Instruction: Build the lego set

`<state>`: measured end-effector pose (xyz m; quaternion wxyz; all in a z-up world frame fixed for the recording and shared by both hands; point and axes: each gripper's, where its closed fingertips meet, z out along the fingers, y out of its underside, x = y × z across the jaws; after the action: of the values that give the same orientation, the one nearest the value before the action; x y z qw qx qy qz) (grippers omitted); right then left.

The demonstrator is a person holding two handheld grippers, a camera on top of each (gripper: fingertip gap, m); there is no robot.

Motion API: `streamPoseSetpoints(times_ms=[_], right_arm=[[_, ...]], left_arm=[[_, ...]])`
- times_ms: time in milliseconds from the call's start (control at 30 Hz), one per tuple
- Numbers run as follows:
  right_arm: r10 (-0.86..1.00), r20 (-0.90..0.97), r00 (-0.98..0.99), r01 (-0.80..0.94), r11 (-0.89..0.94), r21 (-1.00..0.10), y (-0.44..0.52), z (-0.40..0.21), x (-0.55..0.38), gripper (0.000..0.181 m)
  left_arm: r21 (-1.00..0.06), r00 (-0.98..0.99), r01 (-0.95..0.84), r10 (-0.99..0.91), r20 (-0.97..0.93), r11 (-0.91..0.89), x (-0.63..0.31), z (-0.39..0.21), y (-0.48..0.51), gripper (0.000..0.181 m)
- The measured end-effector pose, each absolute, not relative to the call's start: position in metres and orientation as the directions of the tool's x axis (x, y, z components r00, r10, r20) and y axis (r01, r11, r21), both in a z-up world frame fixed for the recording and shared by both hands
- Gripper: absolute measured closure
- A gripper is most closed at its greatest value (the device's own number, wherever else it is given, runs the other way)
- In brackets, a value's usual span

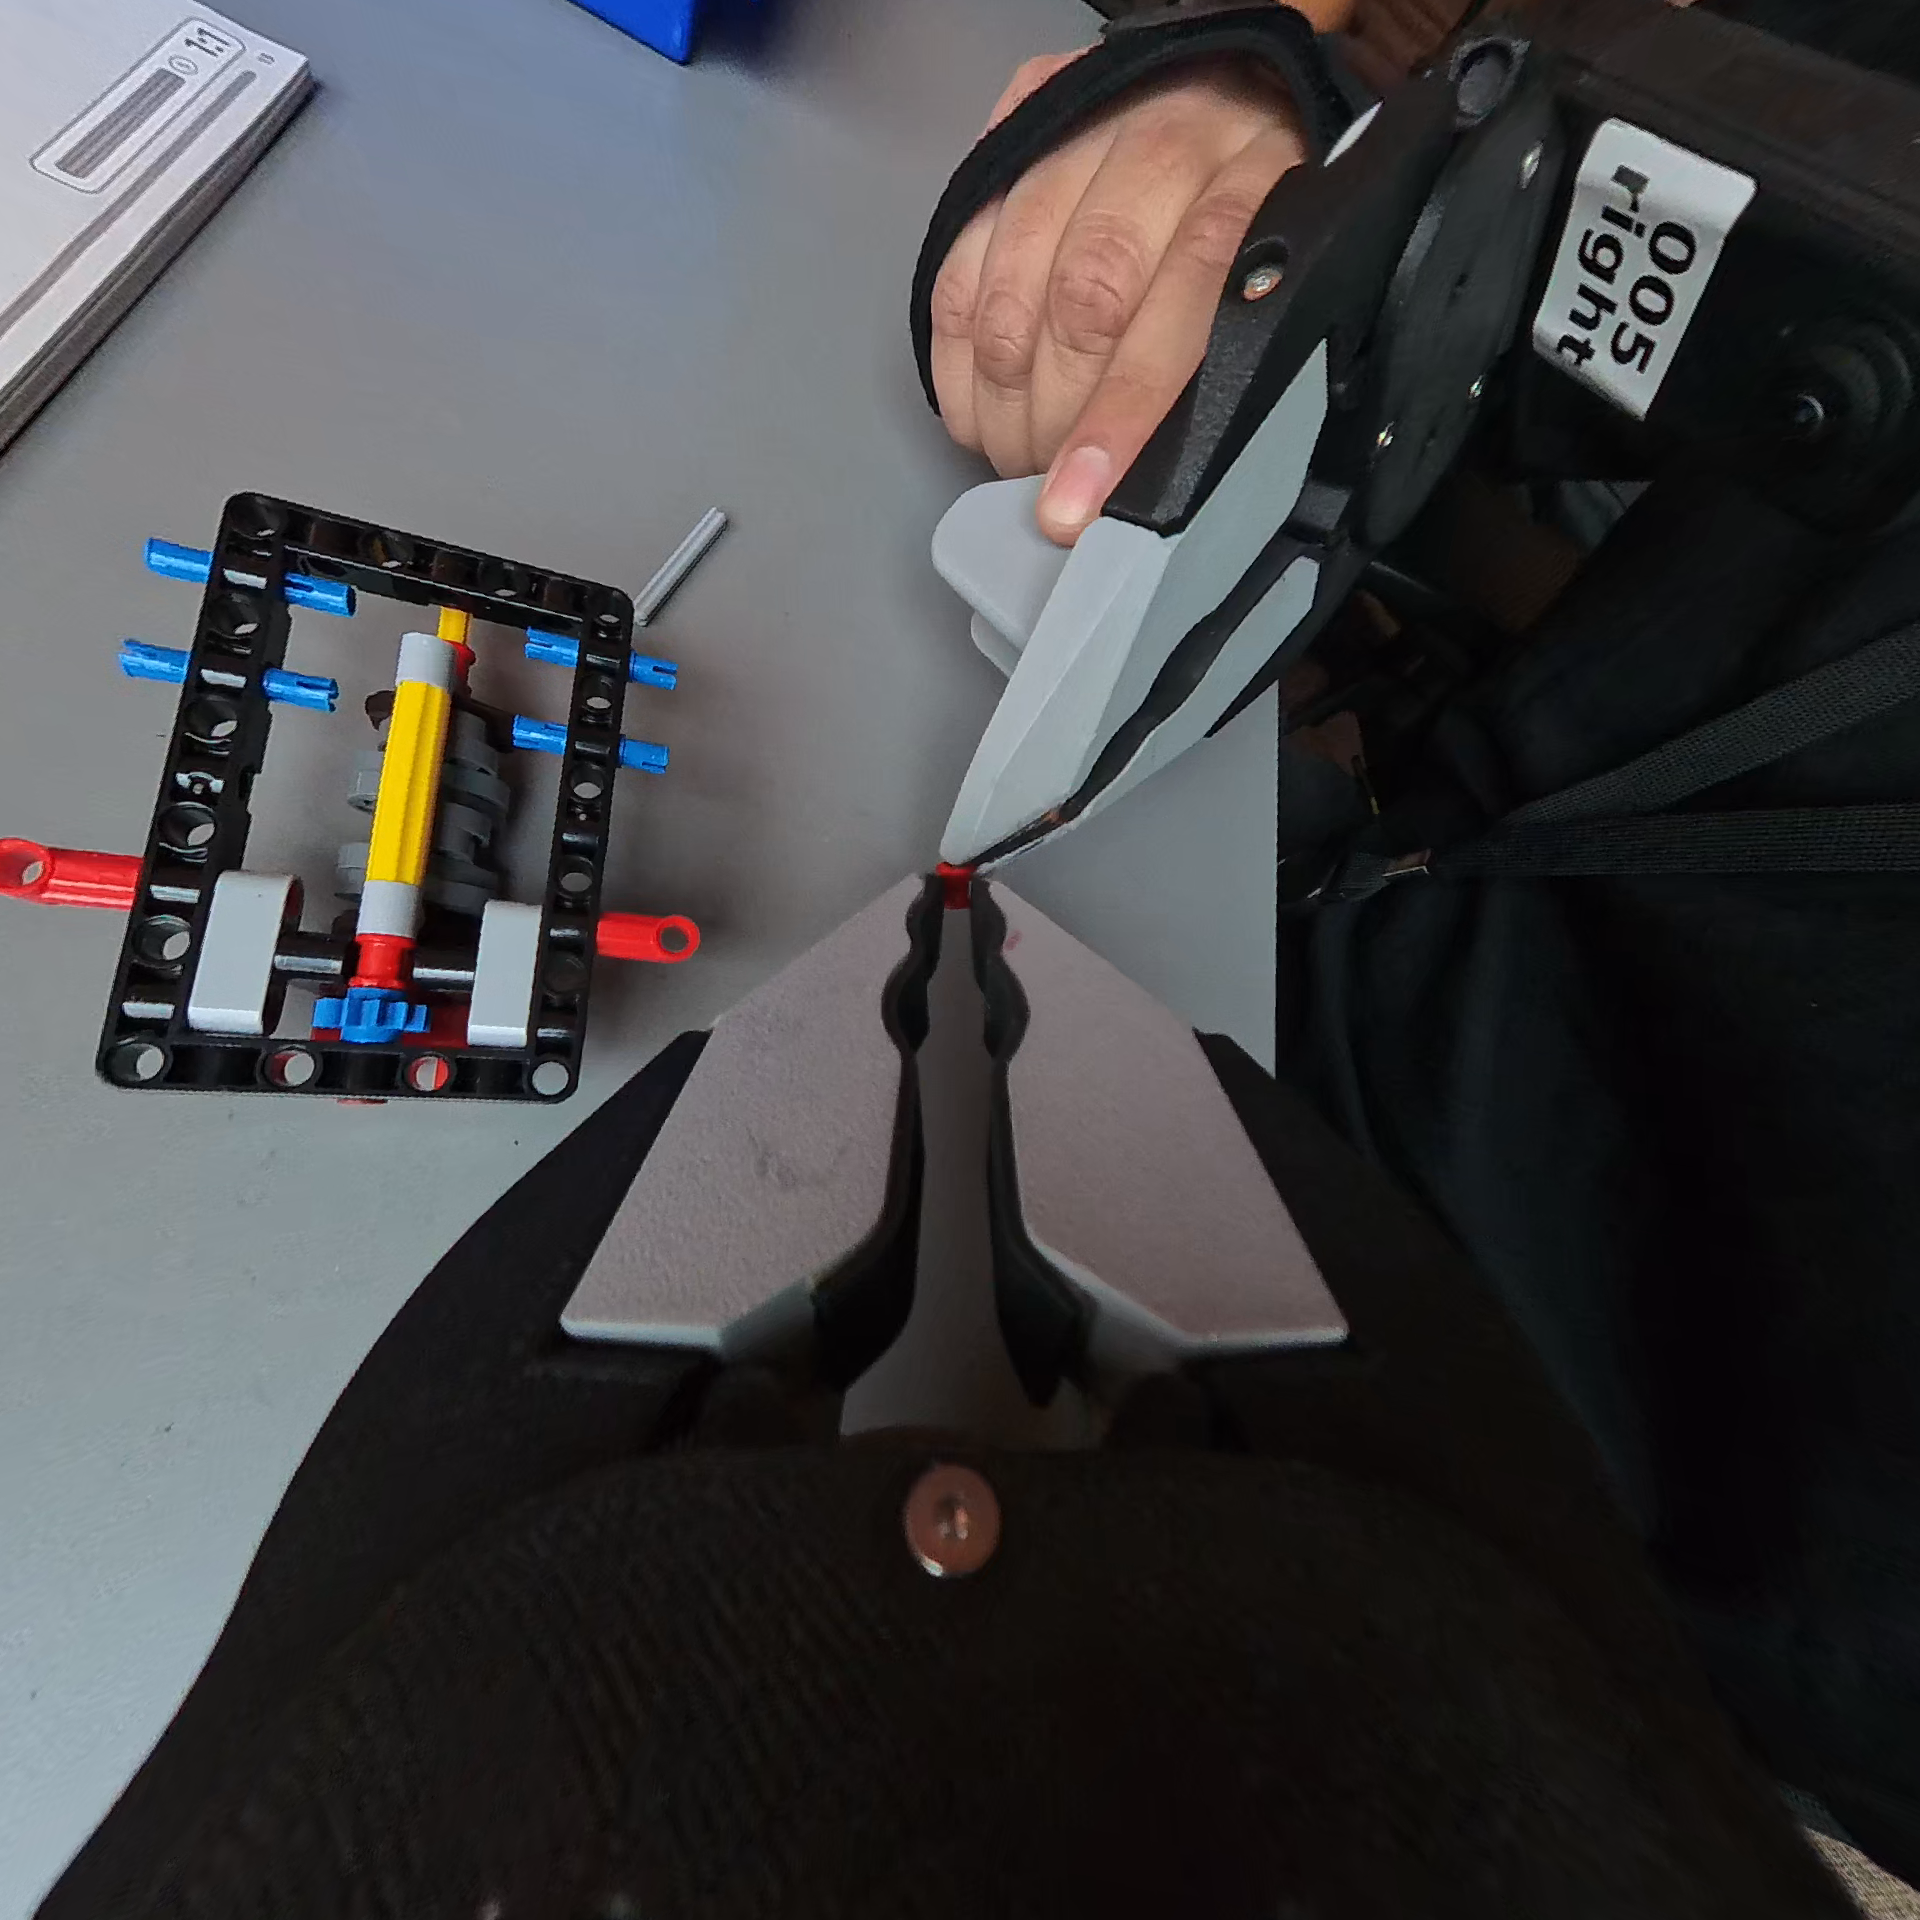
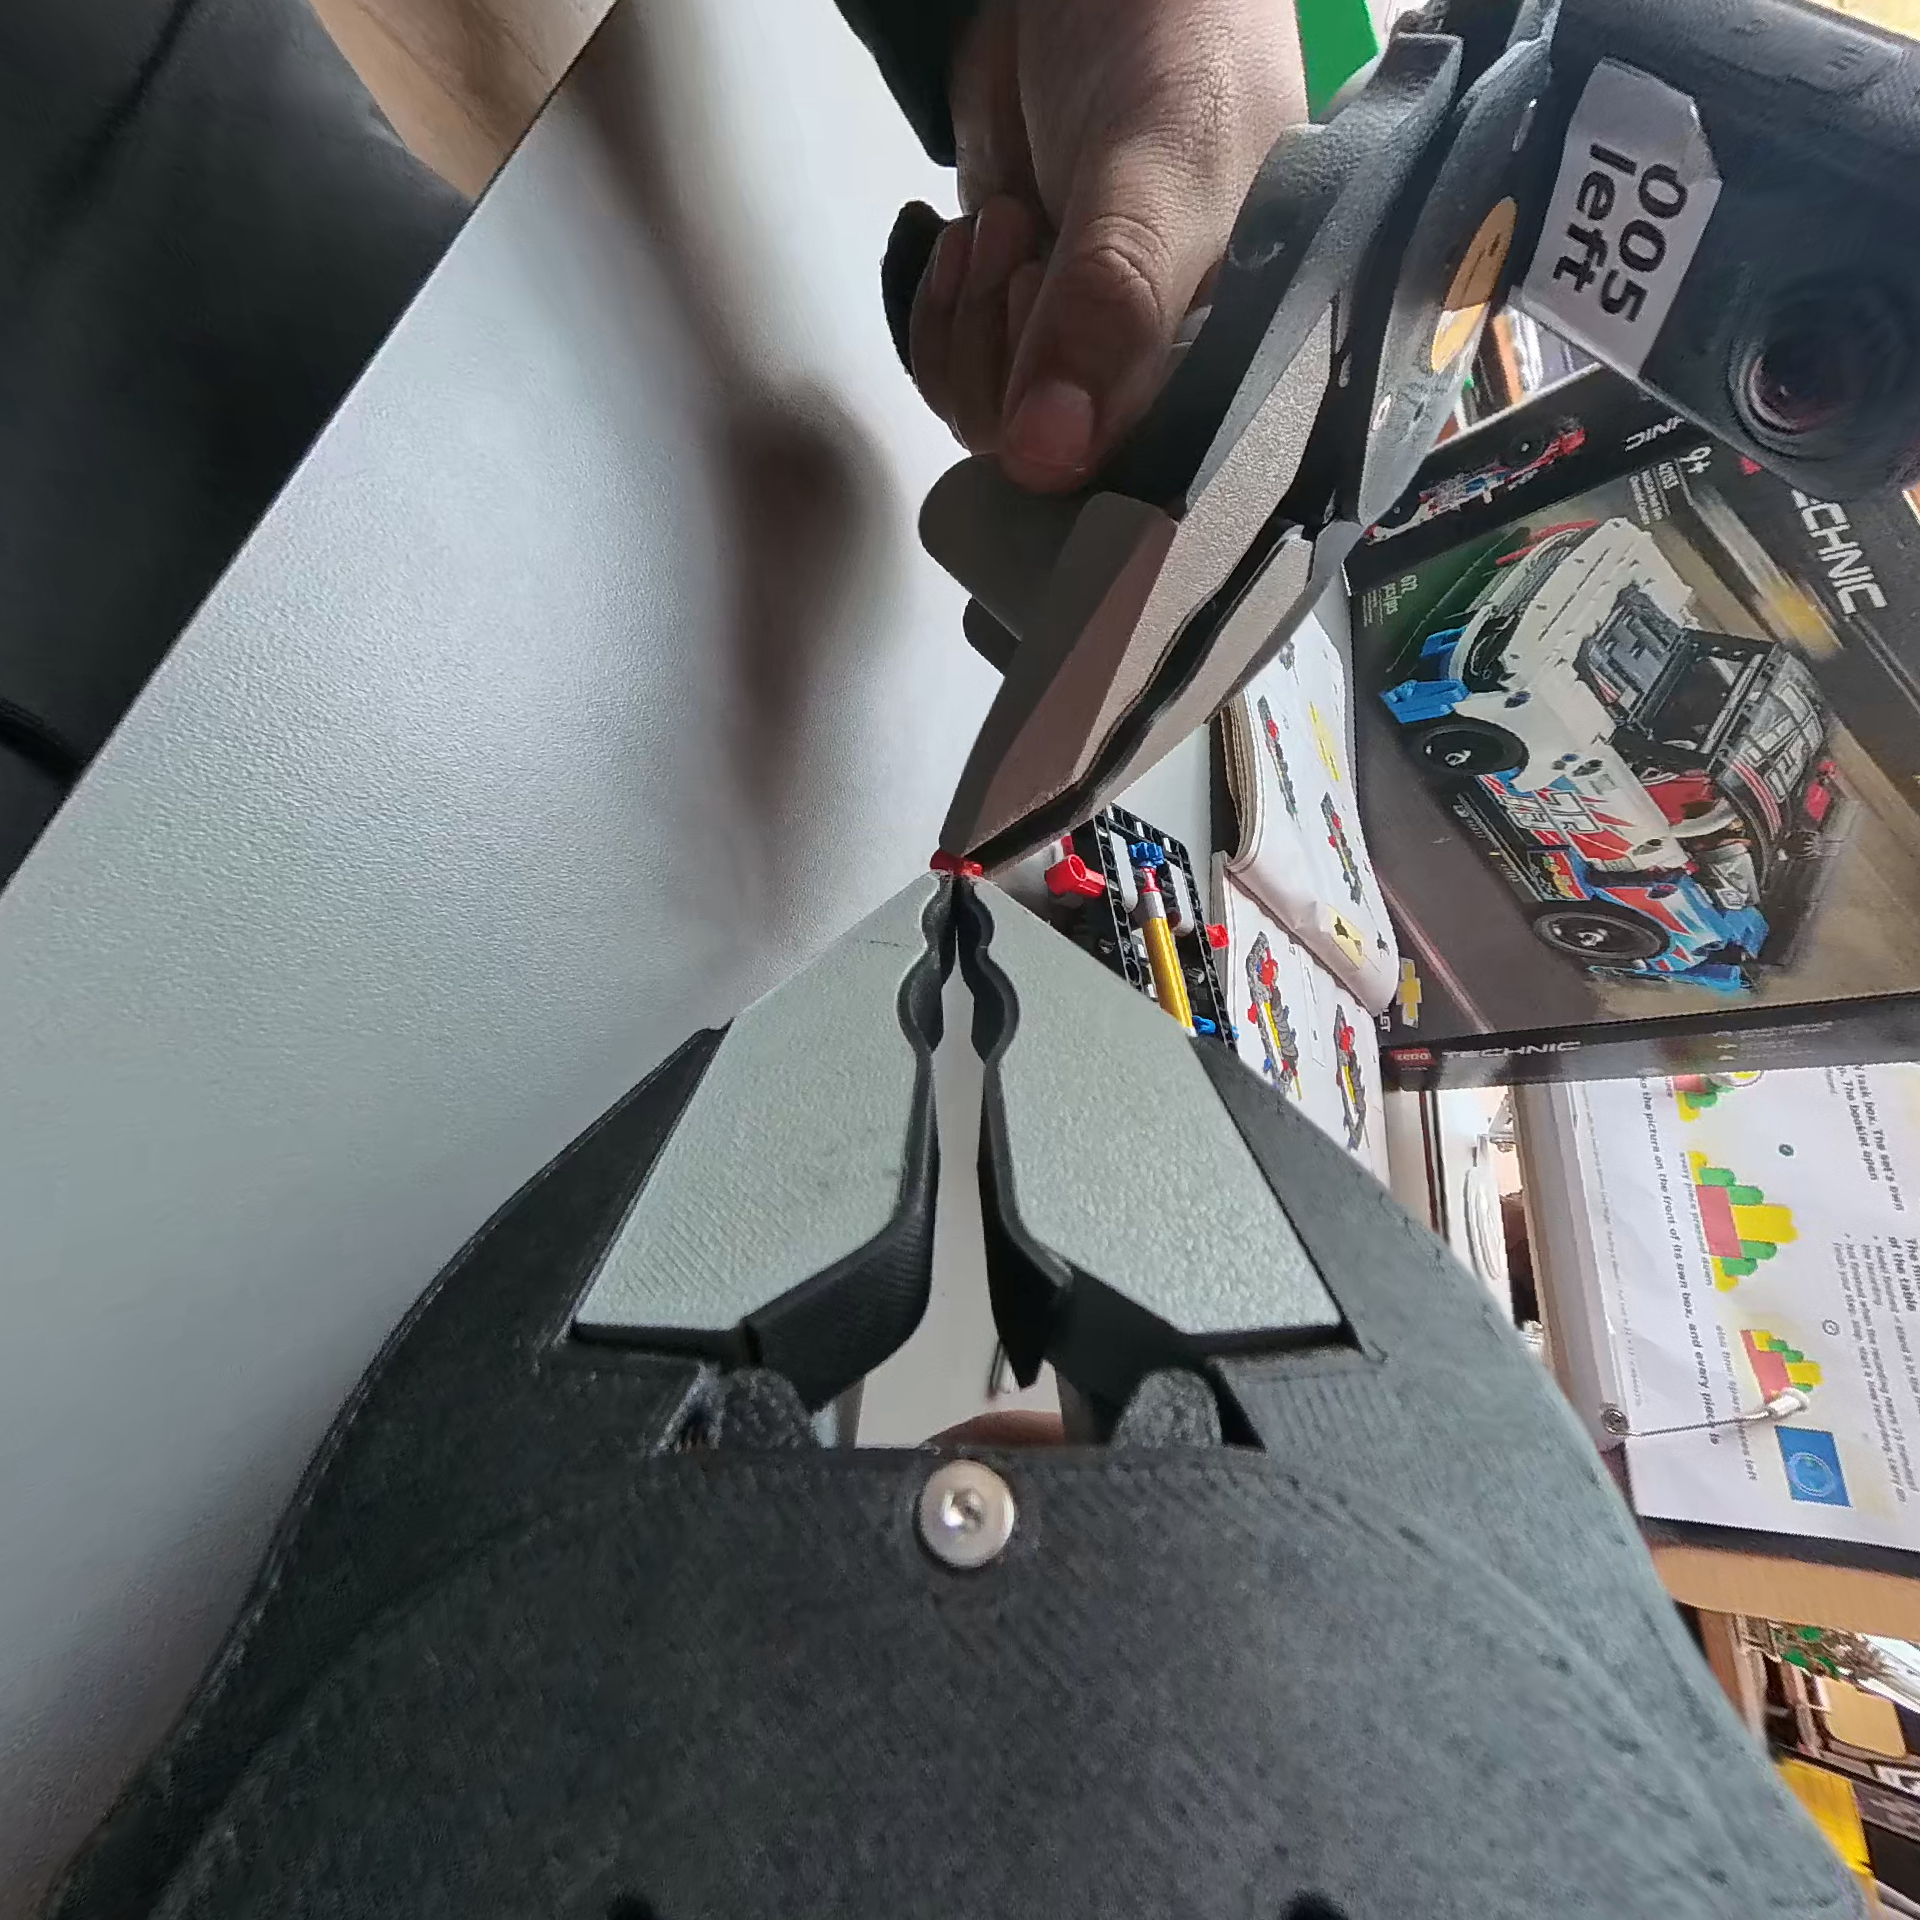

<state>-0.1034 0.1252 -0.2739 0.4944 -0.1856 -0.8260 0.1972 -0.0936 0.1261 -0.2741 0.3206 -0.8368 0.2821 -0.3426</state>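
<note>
A small red Lego piece is held in the air between both gripper tips, above the table's near edge. My left gripper is shut on it from below. My right gripper comes in from the upper right, tip to tip, and is shut on the same piece. The right wrist view shows the red piece between my right gripper and the left gripper. The partly built assembly, a black frame with blue pins, red connectors and a yellow shaft, lies on the grey table to the left; it also shows in the right wrist view.
A loose grey axle lies by the frame's far corner. A grey booklet sits at the far left and a blue object at the far edge. The set's box, sticker sheets and a printed sheet lie beyond. Only a small space, under 4 cm, lies between the two pairs of fingers.
</note>
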Motion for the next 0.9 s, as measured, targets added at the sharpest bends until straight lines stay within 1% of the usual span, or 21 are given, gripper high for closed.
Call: streamPoseSetpoints(times_ms=[33,300,367,467,600,800,900], right_arm=[[0.496,0.749,-0.439,0.111,0.858,-0.502,0.125,-0.274,-0.103,0.181],[0.416,0.818,-0.398,0.112,0.907,-0.407,0.129,-0.273,-0.104,0.181],[0.409,0.821,-0.398,0.113,0.910,-0.398,0.128,-0.275,-0.104,0.181],[0.411,0.818,-0.402,0.117,0.909,-0.399,0.128,-0.276,-0.105,0.181],[0.447,0.801,-0.398,0.130,0.892,-0.433,0.131,-0.274,-0.106,0.181],[0.478,0.778,-0.408,0.159,0.876,-0.454,0.135,-0.279,-0.108,0.181],[0.493,0.766,-0.411,0.172,0.868,-0.466,0.136,-0.281,-0.109,0.181]], left_arm=[[-0.730,0.607,-0.254,-0.692,0.391,-0.635,-0.094,-0.274,0.127,0.179],[-0.738,0.631,-0.267,-0.691,0.352,-0.620,-0.095,-0.276,0.131,0.180],[-0.738,0.639,-0.270,-0.689,0.343,-0.618,-0.095,-0.277,0.131,0.179],[-0.738,0.651,-0.273,-0.683,0.331,-0.617,-0.095,-0.278,0.131,0.179],[-0.757,0.676,-0.287,-0.684,0.274,-0.587,-0.096,-0.276,0.134,0.180],[-0.740,0.706,-0.320,-0.670,0.231,-0.592,-0.101,-0.278,0.138,0.181],[-0.747,0.679,-0.294,-0.681,0.276,-0.597,-0.095,-0.274,0.135,0.181]])
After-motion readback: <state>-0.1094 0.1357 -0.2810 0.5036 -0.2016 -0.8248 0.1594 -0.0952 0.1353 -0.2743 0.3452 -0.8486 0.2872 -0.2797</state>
